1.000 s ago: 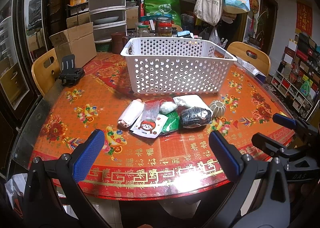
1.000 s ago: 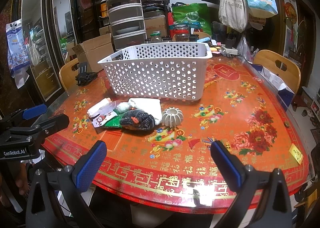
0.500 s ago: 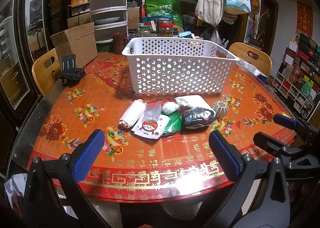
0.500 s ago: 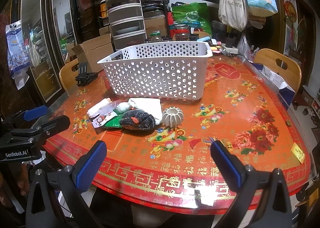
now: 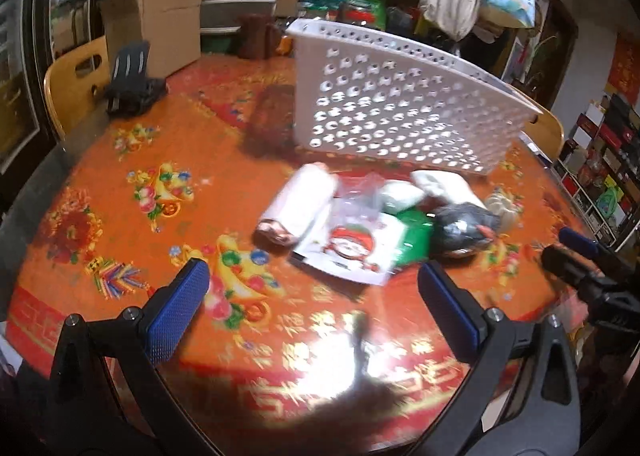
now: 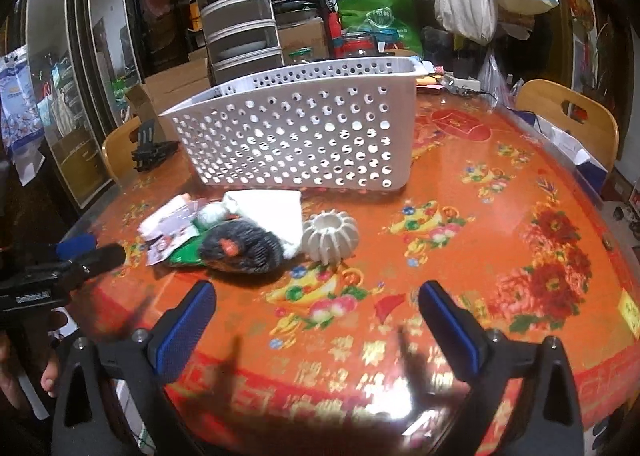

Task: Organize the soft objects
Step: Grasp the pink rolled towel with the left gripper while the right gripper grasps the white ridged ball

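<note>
Both the left gripper and right gripper, jaws wide apart and empty, have swung closer; the pile ahead awaits picking into the basket.

Both grippers hover side by side, holding nothing. The left gripper has its blue-padded fingers spread wide; the right gripper likewise has its fingers wide apart.

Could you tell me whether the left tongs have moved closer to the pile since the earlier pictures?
Yes. The left tongs have advanced toward the pile; in their view, it and the basket loom larger.
</note>
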`<state>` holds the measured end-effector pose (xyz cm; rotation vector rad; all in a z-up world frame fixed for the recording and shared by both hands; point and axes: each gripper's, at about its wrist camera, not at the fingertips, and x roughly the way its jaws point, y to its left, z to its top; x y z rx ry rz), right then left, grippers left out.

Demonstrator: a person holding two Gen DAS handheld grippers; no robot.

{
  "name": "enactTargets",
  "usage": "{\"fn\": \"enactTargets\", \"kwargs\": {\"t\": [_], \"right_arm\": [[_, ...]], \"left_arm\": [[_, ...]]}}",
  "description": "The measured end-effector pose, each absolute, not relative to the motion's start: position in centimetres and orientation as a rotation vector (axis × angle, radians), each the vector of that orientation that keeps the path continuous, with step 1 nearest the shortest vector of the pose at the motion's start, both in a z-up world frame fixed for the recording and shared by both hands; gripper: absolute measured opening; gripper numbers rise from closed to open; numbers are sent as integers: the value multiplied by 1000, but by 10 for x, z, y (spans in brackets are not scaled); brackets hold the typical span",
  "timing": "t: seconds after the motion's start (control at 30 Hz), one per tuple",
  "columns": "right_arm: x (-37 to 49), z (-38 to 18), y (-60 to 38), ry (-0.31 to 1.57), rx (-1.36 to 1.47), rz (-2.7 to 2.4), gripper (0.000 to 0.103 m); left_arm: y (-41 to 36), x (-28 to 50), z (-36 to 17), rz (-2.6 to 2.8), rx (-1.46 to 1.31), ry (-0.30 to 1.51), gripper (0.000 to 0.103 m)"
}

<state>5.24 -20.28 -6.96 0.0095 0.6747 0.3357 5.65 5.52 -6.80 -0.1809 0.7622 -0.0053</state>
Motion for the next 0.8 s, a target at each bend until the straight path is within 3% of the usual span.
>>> {"fn": "enactTargets", "kwargs": {"t": [0.13, 0.4, 0.53, 0.8], "right_arm": [[73, -71, -204, 692, 34, 375, 96], [101, -72, -201, 711, 20, 417, 70], [110, -75, -199, 729, 11, 441, 63], [121, -81, -194, 757, 11, 462, 55]], "left_arm": [[70, 75, -72, 4, -181, 765, 103], [83, 106, -75, 10, -141, 795, 103], [80, 116, -75, 16, -112, 800, 102], [80, 124, -82, 25, -118, 828, 87]]}}
